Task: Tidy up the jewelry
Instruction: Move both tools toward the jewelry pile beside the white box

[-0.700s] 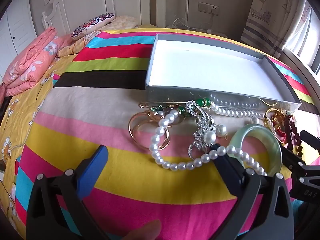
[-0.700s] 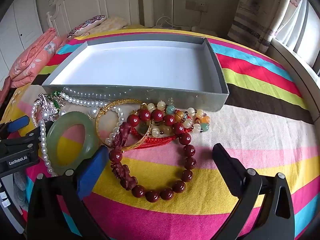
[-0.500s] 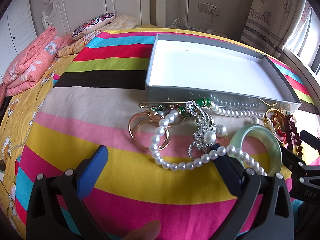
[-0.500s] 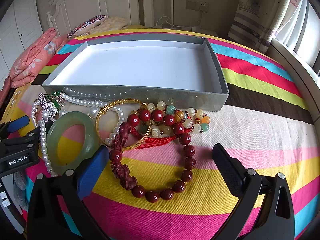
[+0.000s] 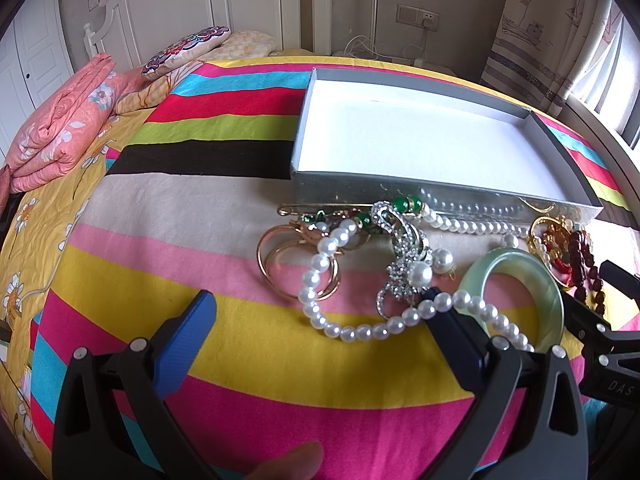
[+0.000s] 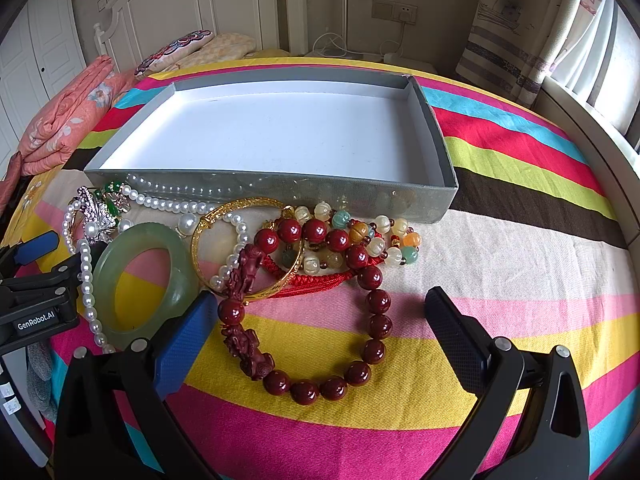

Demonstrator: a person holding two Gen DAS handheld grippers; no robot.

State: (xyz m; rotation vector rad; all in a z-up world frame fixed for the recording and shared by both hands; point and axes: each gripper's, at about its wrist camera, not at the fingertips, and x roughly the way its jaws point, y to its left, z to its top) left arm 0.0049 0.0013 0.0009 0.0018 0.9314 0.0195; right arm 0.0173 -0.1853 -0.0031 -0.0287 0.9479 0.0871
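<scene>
A: From the left wrist view, what lies ahead?

B: The left hand-held gripper (image 5: pixel 320 316) stands wide apart, holding nothing, above the striped bedspread (image 5: pixel 192 216). Between and beyond its fingers lies a pearl necklace (image 5: pixel 344 330), looping past a rhinestone brooch (image 5: pixel 404 264) and two thin gold rings (image 5: pixel 296 264). A long gold pin (image 5: pixel 320 207) lies just before the near wall of the grey box (image 5: pixel 400 186).

A: Can the right wrist view see those rings and the pin?

B: No. It catches only the brooch (image 6: pixel 98 214) and the pearl necklace (image 6: pixel 86 280) at its left side. What it shows well is the dark red bead bracelet (image 6: pixel 372 320), lying open between the fingers of the right hand-held gripper (image 6: pixel 320 316), which is also spread wide and holds nothing. A gold bangle (image 6: pixel 244 206) overlaps it, with a red cord (image 6: pixel 316 282) and a string of pale mixed beads (image 6: pixel 376 240) close to the box's (image 6: pixel 280 190) near wall.

A: And the jade bangle?

B: Both views have it. In the left view the jade bangle (image 5: pixel 548 292) lies by the right finger, with pearls draped across it; in the right view it (image 6: pixel 176 268) lies just beside the left finger.

A: Anything inside the box?

B: Its white floor is bare in both views. All the jewelry lies on the bed, along the box's near side.

A: What else shows only on the left?

B: A fingertip (image 5: pixel 292 462) at the bottom edge, and the folded pink quilt (image 5: pixel 60 120) near the bed's far left corner is fuller there.
</scene>
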